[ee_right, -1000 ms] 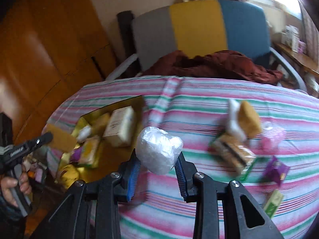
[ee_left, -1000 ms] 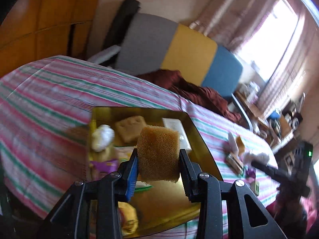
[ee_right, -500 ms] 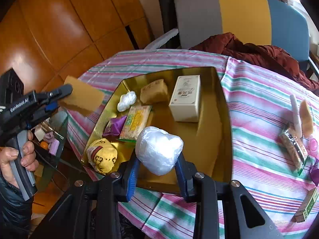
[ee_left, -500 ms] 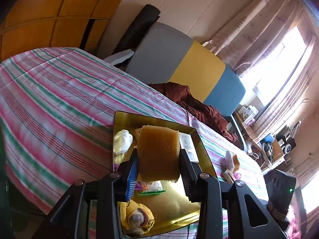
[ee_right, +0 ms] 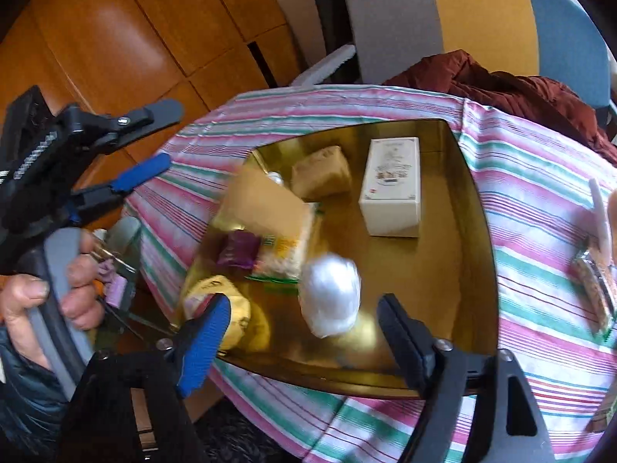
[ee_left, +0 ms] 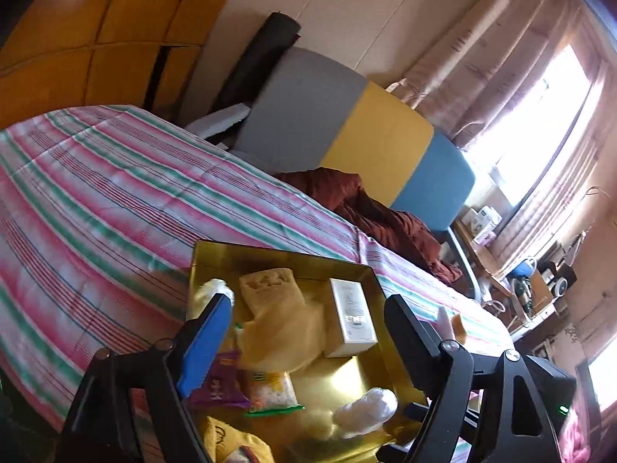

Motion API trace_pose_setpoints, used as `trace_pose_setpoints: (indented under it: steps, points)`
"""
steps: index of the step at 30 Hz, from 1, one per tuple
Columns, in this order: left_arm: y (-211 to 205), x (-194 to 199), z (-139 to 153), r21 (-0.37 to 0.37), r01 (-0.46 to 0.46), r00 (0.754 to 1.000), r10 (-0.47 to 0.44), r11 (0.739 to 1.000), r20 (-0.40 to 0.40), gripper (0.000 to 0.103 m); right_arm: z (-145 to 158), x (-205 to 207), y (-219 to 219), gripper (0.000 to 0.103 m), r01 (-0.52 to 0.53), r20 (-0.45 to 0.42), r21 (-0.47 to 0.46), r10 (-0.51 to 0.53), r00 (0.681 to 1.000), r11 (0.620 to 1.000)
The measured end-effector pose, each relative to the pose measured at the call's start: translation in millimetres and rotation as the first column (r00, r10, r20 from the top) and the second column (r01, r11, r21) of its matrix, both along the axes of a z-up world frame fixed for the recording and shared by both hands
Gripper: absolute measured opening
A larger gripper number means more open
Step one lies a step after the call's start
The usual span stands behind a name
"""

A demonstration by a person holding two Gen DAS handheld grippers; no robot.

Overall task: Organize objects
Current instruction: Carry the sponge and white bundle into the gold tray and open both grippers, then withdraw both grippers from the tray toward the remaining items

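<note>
- Gold tray (ee_right: 478, 239) already holds most items: yellow pouch (ee_right: 216, 305) at seven o'clock, white box (ee_right: 391, 189) at one.
- Left gripper (ee_left: 304, 332) has just sprung wide; its sponge (ee_right: 266, 200) is dropping at ten o'clock.
- Right gripper (ee_right: 304, 332) likewise just opened; white wrapped ball (ee_right: 331, 293) falling free.
- Few packets (ee_right: 595, 270) remain on the striped cloth at three o'clock.

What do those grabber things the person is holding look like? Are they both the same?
They look alike. The right gripper has two black plastic fingers with silver screws; one finger wears a bright blue ribbed pad, the other a black one. The left gripper has the same black fingers and blue pad, plus a grey handle. The hand on it comes out of a dark quilted sleeve.
</note>
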State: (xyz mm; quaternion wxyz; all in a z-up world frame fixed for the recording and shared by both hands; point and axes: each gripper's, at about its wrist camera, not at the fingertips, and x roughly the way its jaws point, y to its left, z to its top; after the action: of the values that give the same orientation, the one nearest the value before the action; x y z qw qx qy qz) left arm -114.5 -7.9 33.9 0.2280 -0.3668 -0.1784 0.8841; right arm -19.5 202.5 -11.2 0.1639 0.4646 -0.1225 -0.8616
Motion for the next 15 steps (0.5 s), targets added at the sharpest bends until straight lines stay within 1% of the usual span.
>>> trace_pose_setpoints:
  steps: [2, 5, 8, 11, 15]
  points:
    - [-4, 3, -2, -0.021, -0.027, 1.0, 0.027, 0.999, 0.0, 0.082, -4, 0, -4, 0.08, -0.004, 0.011, 0.014, 0.004, 1.0, 1.0]
    - [-6, 11, -9, -0.07, -0.038, 0.999, 0.038, 0.997, -0.003, 0.082, -11, 3, -7, 0.081, -0.002, 0.03, 0.024, 0.001, 1.0, 1.0]
    - [-6, 23, -18, -0.108, -0.04, 0.999, 0.04, 0.993, -0.004, 0.085, -17, 7, -10, 0.081, 0.003, 0.04, 0.039, -0.005, 0.999, 0.999]
    - [-3, 33, -27, -0.131, -0.029, 0.999, 0.03, 0.991, 0.011, 0.085, -17, 12, -11, 0.082, 0.007, 0.037, 0.057, -0.009, 0.999, 0.998]
    - [4, 45, -34, -0.165, -0.014, 1.0, 0.016, 0.986, 0.012, 0.085, -16, 19, -9, 0.084, 0.021, 0.021, 0.075, -0.022, 1.0, 0.997]
